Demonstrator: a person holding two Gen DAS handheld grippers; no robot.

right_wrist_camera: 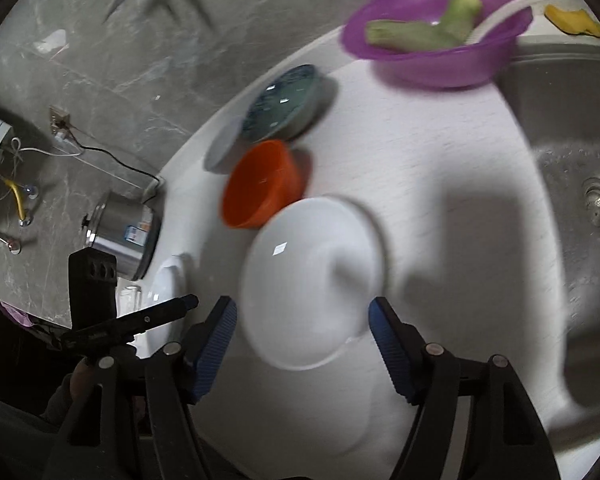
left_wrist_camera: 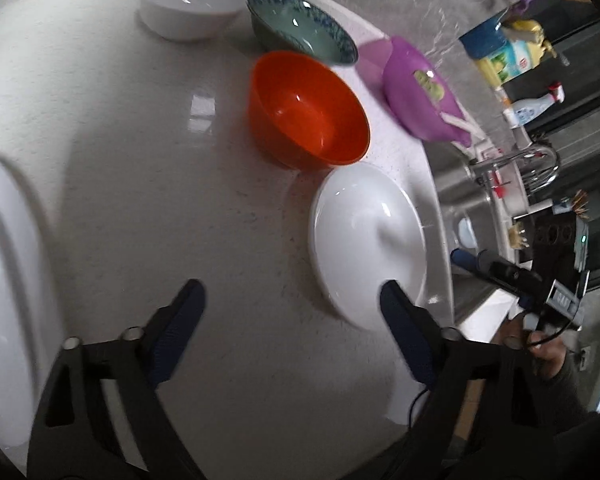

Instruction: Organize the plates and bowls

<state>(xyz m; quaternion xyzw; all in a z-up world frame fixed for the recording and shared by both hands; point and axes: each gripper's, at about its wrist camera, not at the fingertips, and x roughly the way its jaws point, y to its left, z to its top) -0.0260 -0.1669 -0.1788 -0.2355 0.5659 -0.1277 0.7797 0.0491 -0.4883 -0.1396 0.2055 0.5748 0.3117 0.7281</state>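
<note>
On the white counter [left_wrist_camera: 160, 200] stand a white bowl [left_wrist_camera: 190, 4], a teal patterned bowl [left_wrist_camera: 300, 26], an orange bowl [left_wrist_camera: 308, 108] and a purple bowl [left_wrist_camera: 420, 92] holding green scraps. A white plate [left_wrist_camera: 364, 240] lies near the sink edge; another white plate [left_wrist_camera: 4, 280] is at the far left. My left gripper [left_wrist_camera: 292, 300] is open and empty above the counter, its right finger over the plate's rim. My right gripper [right_wrist_camera: 302, 316] is open and empty just above the white plate [right_wrist_camera: 312, 280]. The orange bowl [right_wrist_camera: 260, 184], teal bowl [right_wrist_camera: 284, 102] and purple bowl [right_wrist_camera: 436, 32] lie beyond it.
A steel sink [right_wrist_camera: 580, 208] with a faucet [left_wrist_camera: 532, 164] borders the counter. Bottles [left_wrist_camera: 508, 56] stand behind the sink. A steel pot [right_wrist_camera: 124, 232] sits at the counter's end, beside a white plate [right_wrist_camera: 166, 284]. A yellow peel [right_wrist_camera: 574, 22] lies by the sink.
</note>
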